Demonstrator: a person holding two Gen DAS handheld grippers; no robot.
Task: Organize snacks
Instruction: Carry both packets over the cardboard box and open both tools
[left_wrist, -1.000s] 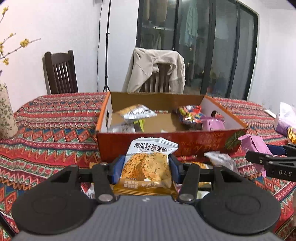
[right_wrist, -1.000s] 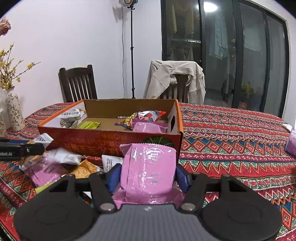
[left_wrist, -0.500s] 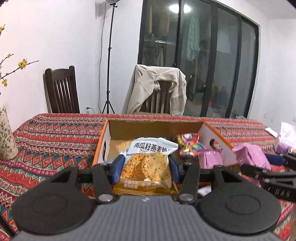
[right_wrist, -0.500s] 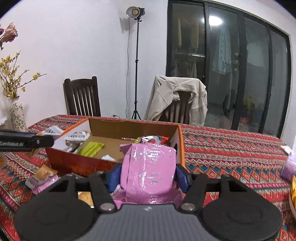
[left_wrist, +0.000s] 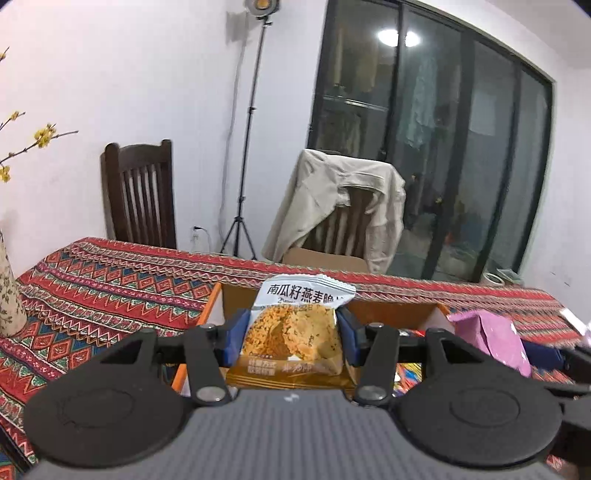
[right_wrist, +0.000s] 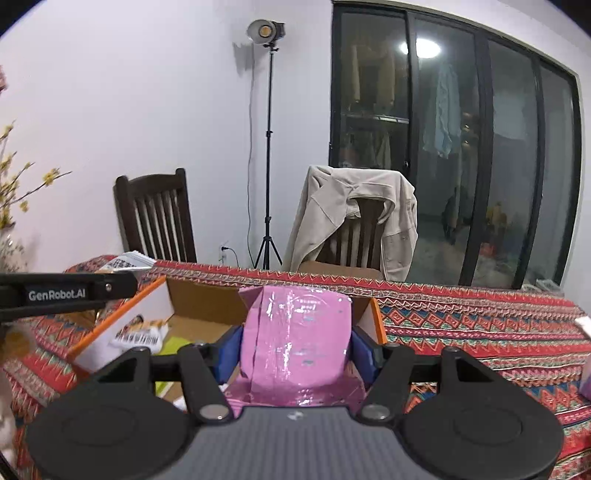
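1. Gripping a cracker packet (left_wrist: 291, 332) between its blue pads, the left gripper (left_wrist: 291, 334) holds the snack upright above the near edge of the cardboard box (left_wrist: 388, 308).
2. Clamped the same way, the right gripper (right_wrist: 295, 347) grasps a pink packet (right_wrist: 295, 339) over the right end of that box (right_wrist: 201, 301).
3. Inside the box, to the left of the pink packet, lie a white barcoded packet (right_wrist: 138, 334) and a green one (right_wrist: 173, 345).
4. Beneath the box spreads a red patterned tablecloth (right_wrist: 480, 332).
5. Beyond the box stand a dark wooden chair (right_wrist: 157, 216), a light stand (right_wrist: 267, 147) and a second chair draped with a beige jacket (right_wrist: 351, 214).
6. From the left wrist, the pink packet (left_wrist: 491, 343) appears right of the box.
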